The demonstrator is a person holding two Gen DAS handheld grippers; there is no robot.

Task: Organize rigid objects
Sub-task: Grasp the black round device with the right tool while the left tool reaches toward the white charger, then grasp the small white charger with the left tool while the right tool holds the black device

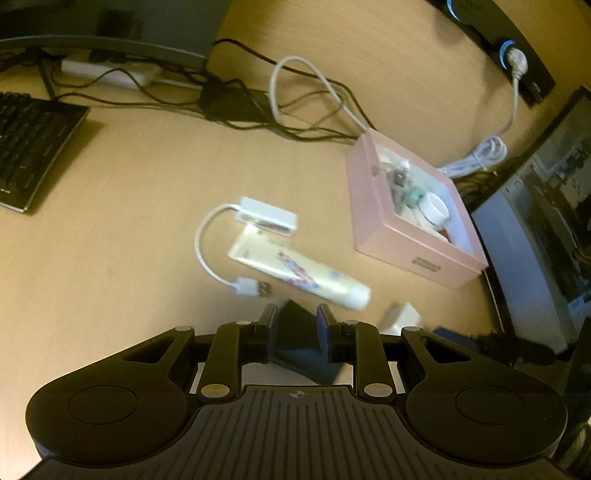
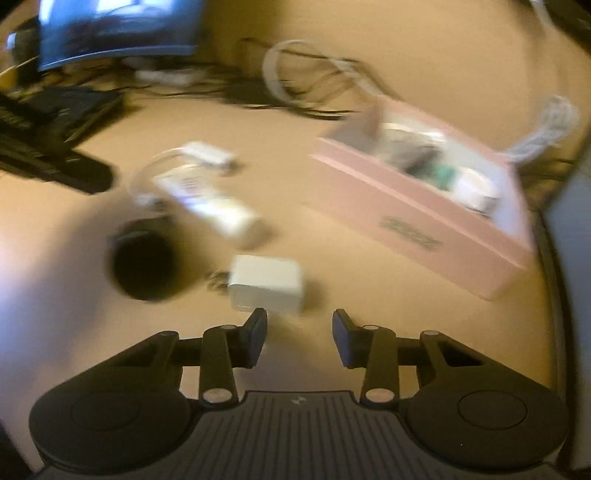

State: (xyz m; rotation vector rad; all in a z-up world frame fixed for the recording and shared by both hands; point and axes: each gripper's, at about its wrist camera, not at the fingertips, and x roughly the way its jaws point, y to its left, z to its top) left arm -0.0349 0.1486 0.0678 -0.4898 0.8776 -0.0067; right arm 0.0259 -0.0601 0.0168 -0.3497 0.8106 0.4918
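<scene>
In the left wrist view my left gripper (image 1: 297,320) is shut on a dark wedge-shaped object (image 1: 303,354), held above the wooden desk. Ahead of it lie a pale cream tube (image 1: 295,273) and a white adapter with its cable (image 1: 267,218). An open pink box (image 1: 406,254) holding several small items stands to the right. The right wrist view is blurred. My right gripper (image 2: 299,332) is open with nothing between its fingers, and a white charger block (image 2: 266,282) lies just ahead of its left finger. The pink box (image 2: 406,210) is ahead on the right.
A black keyboard (image 1: 29,147) lies far left, with a monitor base (image 1: 147,33) and a tangle of cables (image 1: 295,107) behind. A computer case (image 1: 535,240) stands by the right edge. A blurred black round shape (image 2: 144,266) sits left of the charger block.
</scene>
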